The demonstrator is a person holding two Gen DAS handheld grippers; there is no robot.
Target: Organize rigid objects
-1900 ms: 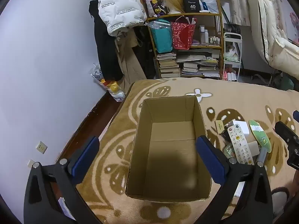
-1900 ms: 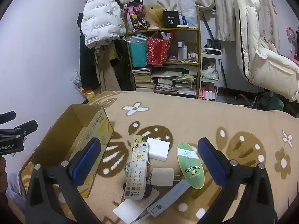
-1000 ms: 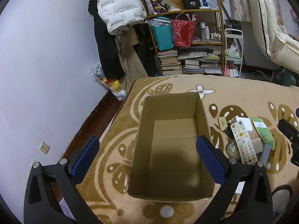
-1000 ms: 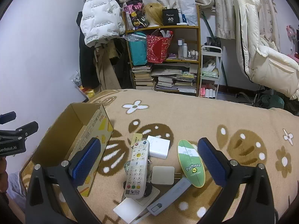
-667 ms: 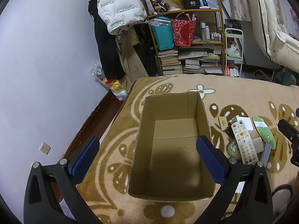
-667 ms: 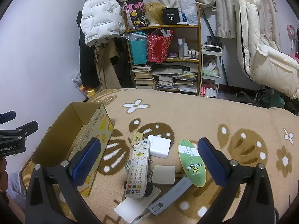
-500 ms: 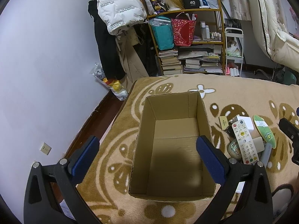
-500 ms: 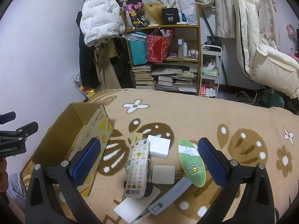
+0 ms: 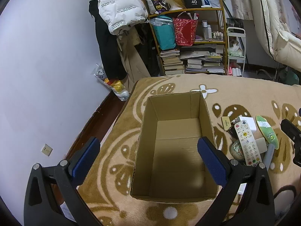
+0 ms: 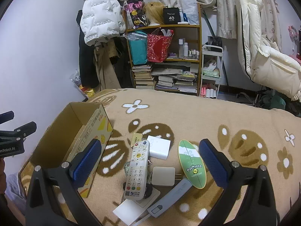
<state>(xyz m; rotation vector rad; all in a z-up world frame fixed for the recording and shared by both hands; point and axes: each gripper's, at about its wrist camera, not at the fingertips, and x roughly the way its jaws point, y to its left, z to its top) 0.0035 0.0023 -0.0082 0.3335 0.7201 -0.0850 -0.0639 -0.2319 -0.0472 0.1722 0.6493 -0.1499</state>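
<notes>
Your right gripper (image 10: 148, 160) hangs over a cluster of small items on the bed's brown flower-patterned blanket (image 10: 216, 116), jaws spread wide and holding nothing. Between its blue pads lies a white remote control (image 10: 137, 169) whose bottom label reads "JSCN", just beside a white square box (image 10: 160, 146) and a white plug adapter (image 10: 163, 176). To the right of those sits a green oval card (image 10: 191, 163) printed "Pochacco" and "HAPPY DAY"; a grey-blue slim device (image 10: 171, 197) lies below it, at an angle. A small tan tag (image 10: 137, 137) peeks out above the remote, its lettering starting "AIM". On the left stands the open cardboard box (image 10: 75, 131), with Chinese print and yellow shapes on its side that you can't quite read. Your left gripper (image 9: 148, 158) is poised straight above that cardboard box, jaws equally wide and empty, looking down into its bare interior. The left gripper's body shows "Robot.AI" at the right camera's left edge. On the bookshelf (image 10: 163, 56) behind, a black box (image 10: 171, 16) reads "40".
</notes>
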